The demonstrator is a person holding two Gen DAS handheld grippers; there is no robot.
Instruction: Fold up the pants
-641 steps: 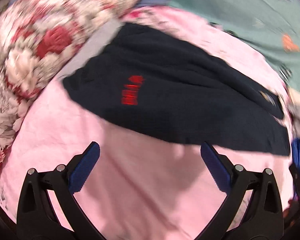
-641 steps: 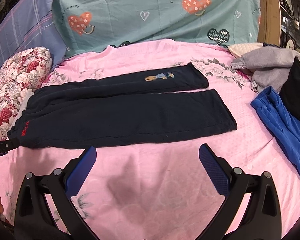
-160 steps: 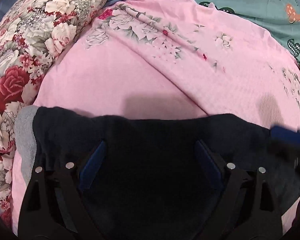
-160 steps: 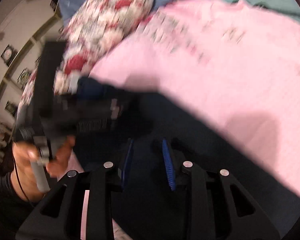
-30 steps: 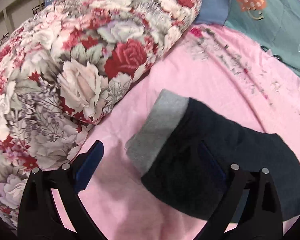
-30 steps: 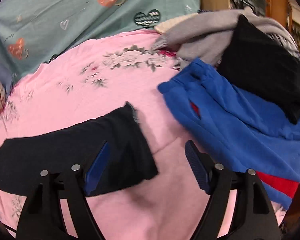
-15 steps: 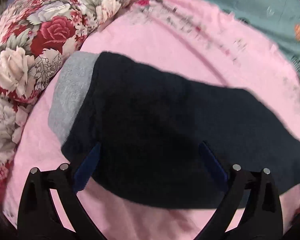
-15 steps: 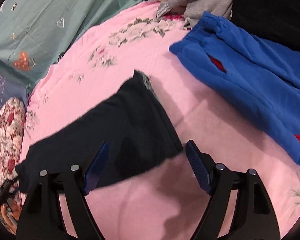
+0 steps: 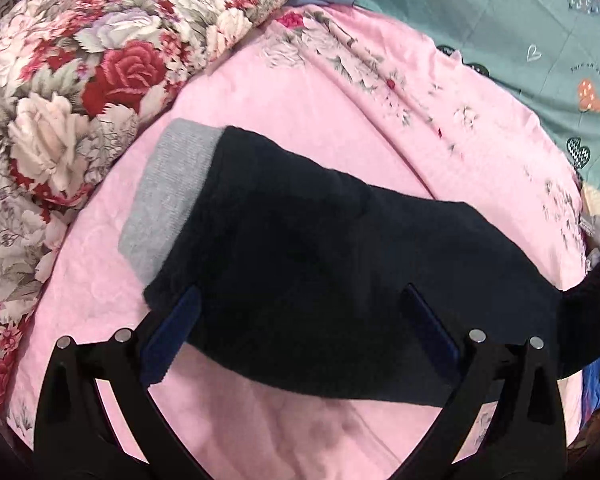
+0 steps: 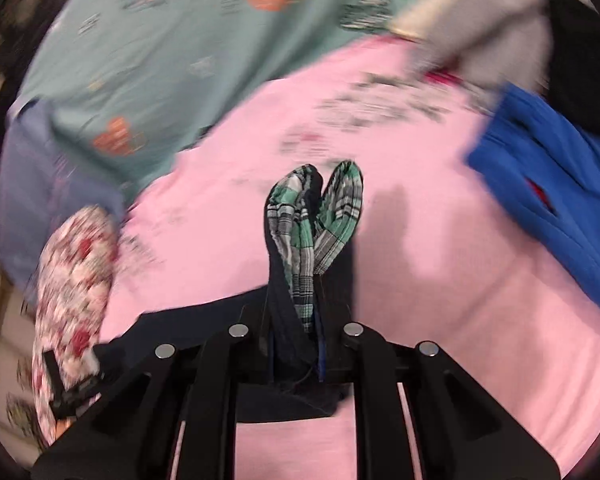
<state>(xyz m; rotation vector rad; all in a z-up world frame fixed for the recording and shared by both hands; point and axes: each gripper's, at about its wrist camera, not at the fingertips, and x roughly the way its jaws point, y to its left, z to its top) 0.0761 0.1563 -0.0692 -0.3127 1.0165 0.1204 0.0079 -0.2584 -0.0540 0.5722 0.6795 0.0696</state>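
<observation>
Bedroom: pink bedsheet (image 9: pixel 324 128), floral pillow (image 9: pixel 100 60).

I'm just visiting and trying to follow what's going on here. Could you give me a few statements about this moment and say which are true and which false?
1. The right gripper is clamped on the dark pants. True; its jaws have just been closing.
2. The left gripper is pinching the pants. False: its jaws stand wide open.
3. The bedsheet is pink. True.
4. The pants have a red waistband. False: the waistband is grey.
5. A flowered pillow lies beside the waistband. True.
</observation>
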